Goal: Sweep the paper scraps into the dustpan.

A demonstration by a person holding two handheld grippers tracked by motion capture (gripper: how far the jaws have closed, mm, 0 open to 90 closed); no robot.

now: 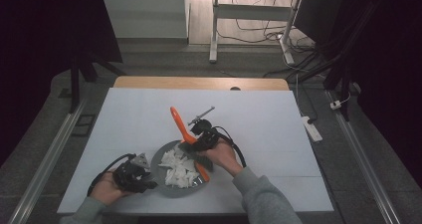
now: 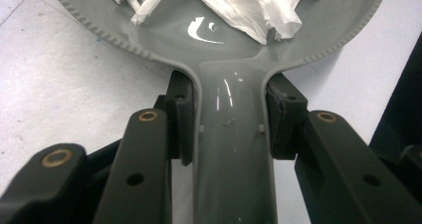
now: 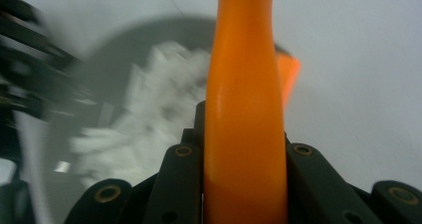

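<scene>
Nearest to us in the left gripper view are our left gripper's (image 2: 231, 122) two black jaws, pressed against either side of the grey handle (image 2: 231, 149) of a shallow grey pan (image 2: 174, 40); the handle runs straight up between the pads (image 2: 181, 117) into the pan's ribbed rim, and white torn pieces (image 2: 259, 10) lie in the pan just beyond it. In the right gripper view our right gripper (image 3: 244, 134) grips an orange spatula (image 3: 244, 109) by its handle, the jaws closed narrowly on both sides of it; the spatula reaches away over the white heap (image 3: 149, 114) in the pan, which shows blurred there. From the high view we see the pan (image 1: 160, 160) on the white table (image 1: 259, 119), towards its near edge; our left gripper (image 1: 138, 174) sits just left of it, held in the left hand (image 1: 107, 189); our right gripper (image 1: 201, 139) hangs above the pan's far right side, held in the right hand (image 1: 221, 157); the spatula (image 1: 180, 125) lies slanted, its handle end pointing up and away to the far left, its other end down at the pan's right edge beside the white pieces (image 1: 179, 167).
</scene>
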